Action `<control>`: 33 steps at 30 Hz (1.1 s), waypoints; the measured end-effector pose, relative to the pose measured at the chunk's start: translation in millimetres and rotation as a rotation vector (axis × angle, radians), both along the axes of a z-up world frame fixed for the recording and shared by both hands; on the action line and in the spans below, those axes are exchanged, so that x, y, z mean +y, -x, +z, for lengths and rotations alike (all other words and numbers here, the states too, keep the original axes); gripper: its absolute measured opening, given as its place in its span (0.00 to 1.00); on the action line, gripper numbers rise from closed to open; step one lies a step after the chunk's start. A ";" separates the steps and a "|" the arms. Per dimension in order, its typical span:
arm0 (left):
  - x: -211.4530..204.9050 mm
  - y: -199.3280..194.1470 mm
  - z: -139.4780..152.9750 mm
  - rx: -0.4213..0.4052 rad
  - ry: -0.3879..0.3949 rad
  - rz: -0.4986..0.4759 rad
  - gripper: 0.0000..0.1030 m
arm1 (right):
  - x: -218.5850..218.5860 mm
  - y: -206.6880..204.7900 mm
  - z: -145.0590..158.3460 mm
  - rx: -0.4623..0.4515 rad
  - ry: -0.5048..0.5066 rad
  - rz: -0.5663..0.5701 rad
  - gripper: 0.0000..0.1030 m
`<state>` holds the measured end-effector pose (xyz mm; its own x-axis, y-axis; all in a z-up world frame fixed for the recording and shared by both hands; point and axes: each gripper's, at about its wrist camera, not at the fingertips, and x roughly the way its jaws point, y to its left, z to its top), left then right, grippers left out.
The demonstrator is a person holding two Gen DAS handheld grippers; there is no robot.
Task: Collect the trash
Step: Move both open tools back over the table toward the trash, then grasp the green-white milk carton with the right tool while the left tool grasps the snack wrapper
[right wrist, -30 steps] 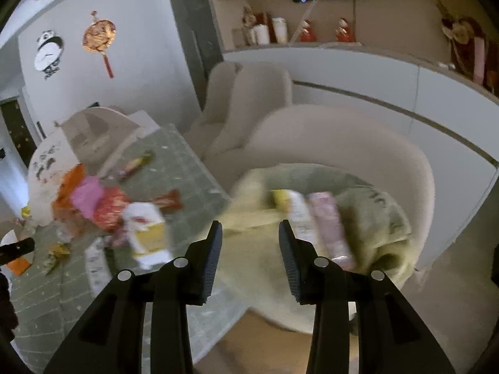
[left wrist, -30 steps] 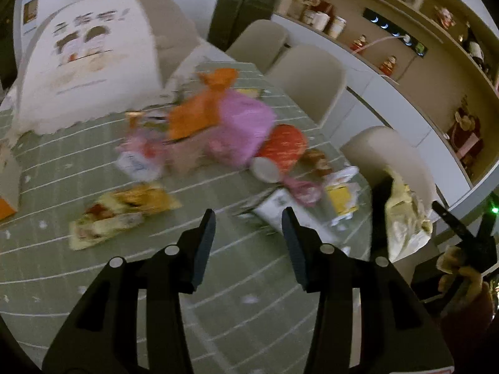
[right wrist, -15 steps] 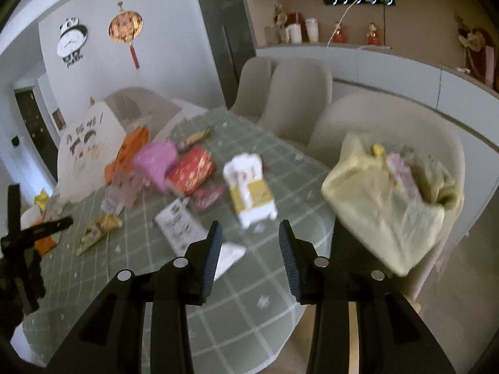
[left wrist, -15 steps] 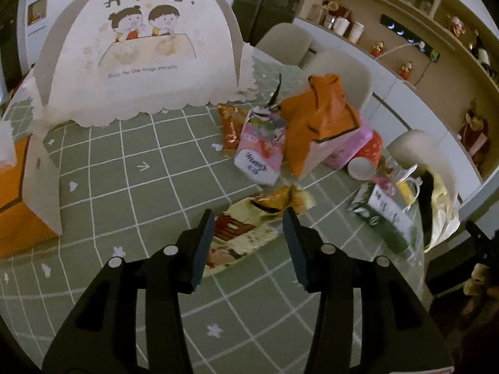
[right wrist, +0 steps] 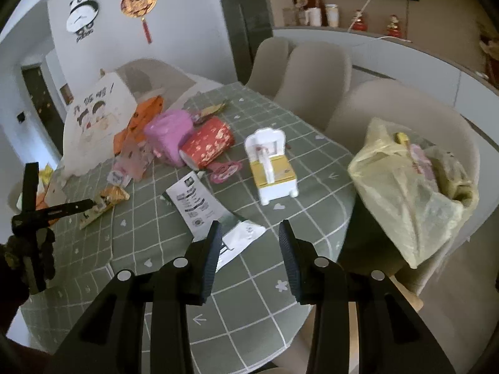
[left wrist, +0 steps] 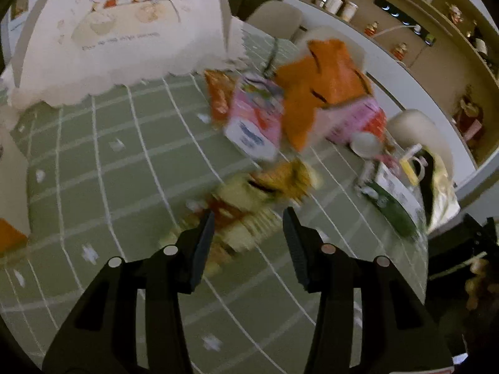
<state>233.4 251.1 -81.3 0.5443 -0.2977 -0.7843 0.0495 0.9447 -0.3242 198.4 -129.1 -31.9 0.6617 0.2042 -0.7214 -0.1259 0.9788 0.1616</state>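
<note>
1. The left gripper [left wrist: 248, 215] is released, its jaws spread with nothing between them, low over the green checked desk [left wrist: 103, 168].
2. Just ahead of its fingertips lies a yellow snack wrapper [left wrist: 249, 193], blurred in the left wrist view; from the right wrist view the same wrapper [right wrist: 104, 201] sits near the desk's left edge, with the left gripper's tip [right wrist: 84, 205] touching or just beside it.
3. The right gripper [right wrist: 249, 230] is also released and grasps nothing, above the desk's near edge.
4. Just ahead of it lie a white printed leaflet [right wrist: 195, 201] and a small white paper [right wrist: 240, 240].
5. Further in, around the middle, sit a white-and-yellow carton [right wrist: 273, 168], a red patterned roll [right wrist: 207, 146], a pink pack [right wrist: 170, 134] and an orange bag [right wrist: 140, 121].
6. A yellowish trash bag [right wrist: 405, 199], already holding some items, rests on the beige chair [right wrist: 414, 109] at the desk's right edge.
</note>
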 end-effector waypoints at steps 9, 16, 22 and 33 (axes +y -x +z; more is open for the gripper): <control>-39.7 34.9 15.6 0.003 0.078 -0.048 0.42 | 37.2 -47.8 -24.8 0.032 -0.005 0.157 0.35; -30.2 51.9 39.0 -0.033 0.047 0.005 0.47 | 48.5 -81.1 -50.5 0.076 -0.018 0.154 0.35; -5.1 56.9 36.3 -0.024 0.060 0.085 0.48 | 48.0 -65.5 -57.7 0.139 -0.153 0.132 0.35; 8.9 67.0 34.6 -0.027 0.114 0.125 0.48 | 80.3 -69.5 -42.0 0.064 0.009 0.090 0.35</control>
